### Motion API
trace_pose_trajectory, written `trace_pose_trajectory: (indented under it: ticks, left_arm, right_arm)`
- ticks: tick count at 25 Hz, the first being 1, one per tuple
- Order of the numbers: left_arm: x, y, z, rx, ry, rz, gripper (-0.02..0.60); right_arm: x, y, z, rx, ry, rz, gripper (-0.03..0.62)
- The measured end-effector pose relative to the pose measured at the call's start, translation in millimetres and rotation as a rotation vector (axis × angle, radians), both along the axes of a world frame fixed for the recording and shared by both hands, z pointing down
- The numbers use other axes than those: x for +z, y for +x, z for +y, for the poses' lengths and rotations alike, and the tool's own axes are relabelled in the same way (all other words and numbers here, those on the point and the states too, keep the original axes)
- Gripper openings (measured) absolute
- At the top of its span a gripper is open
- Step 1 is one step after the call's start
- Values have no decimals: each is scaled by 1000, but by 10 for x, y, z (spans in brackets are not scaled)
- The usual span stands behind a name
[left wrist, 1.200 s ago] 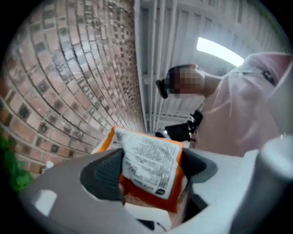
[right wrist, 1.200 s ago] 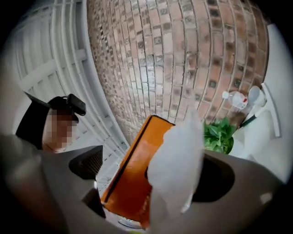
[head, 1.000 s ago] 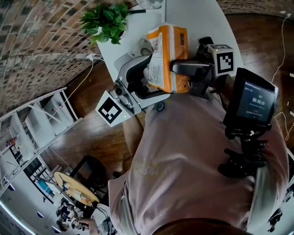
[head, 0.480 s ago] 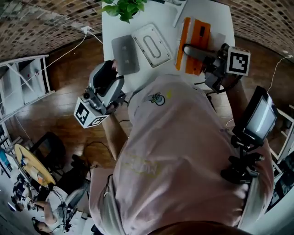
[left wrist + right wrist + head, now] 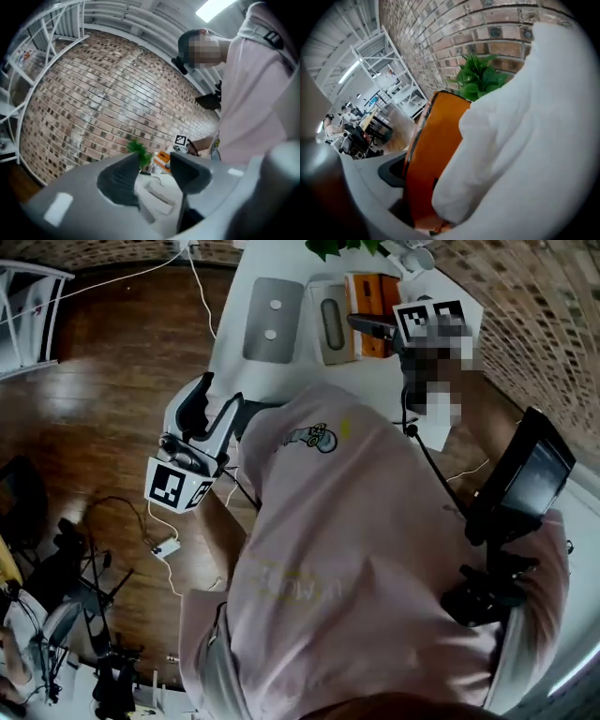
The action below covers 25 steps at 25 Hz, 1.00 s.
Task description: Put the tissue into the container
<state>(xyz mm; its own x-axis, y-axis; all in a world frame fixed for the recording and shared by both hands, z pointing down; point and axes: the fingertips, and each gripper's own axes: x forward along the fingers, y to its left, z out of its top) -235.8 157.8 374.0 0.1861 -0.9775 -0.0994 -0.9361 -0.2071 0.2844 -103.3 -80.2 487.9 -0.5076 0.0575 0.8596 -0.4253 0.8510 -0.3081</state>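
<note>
The orange tissue pack (image 5: 367, 292) stands on the white table (image 5: 281, 381), beside the white container (image 5: 332, 307). My right gripper (image 5: 373, 327) is shut on the pack. In the right gripper view the orange pack (image 5: 429, 159) and its white tissue (image 5: 511, 126) fill the space between the jaws. My left gripper (image 5: 217, 397) hangs off the table's left edge over the wooden floor. Its jaws are opening from a narrow gap, with nothing between them (image 5: 154, 161). The container (image 5: 157, 194) shows far off in that view.
A flat grey lid (image 5: 272, 320) lies left of the container. A green plant (image 5: 342, 247) stands at the table's far end. A phone on a mount (image 5: 525, 479) sticks out at my right. A brick wall (image 5: 103, 98) runs behind the table.
The left gripper has left the table, dropped to the left and narrowed its jaws. The right gripper has carried the orange pack to the far end beside the container.
</note>
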Motion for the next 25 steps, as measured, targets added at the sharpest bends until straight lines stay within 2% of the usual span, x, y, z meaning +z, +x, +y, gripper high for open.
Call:
trace_pose_trajectory:
  ticks: [4,8,9,14,22,25]
  left_arm:
    - [287,-275,160,-39,-20,34,170]
    - [456,-461,232,-101,-50,106,165]
    - [501,-528,215,-109,-63,109,139]
    - [555,-788,117,-91,-65,96,138]
    - [545,-695,-42,-37,-44,113,140]
    - [554,-680,-106,-32,-42,133,140]
  right_arm:
    - [246,-53,-35,64,0,112,451]
    - [436,-61,-80,18,9,240,453]
    - [475,-82,-104,13,11,257,453]
    - [583,-191,-129,19,34,246,457]
    - [616,-191,-174,14,15,205,515]
    - [610,-155,-292,26,11,201,515]
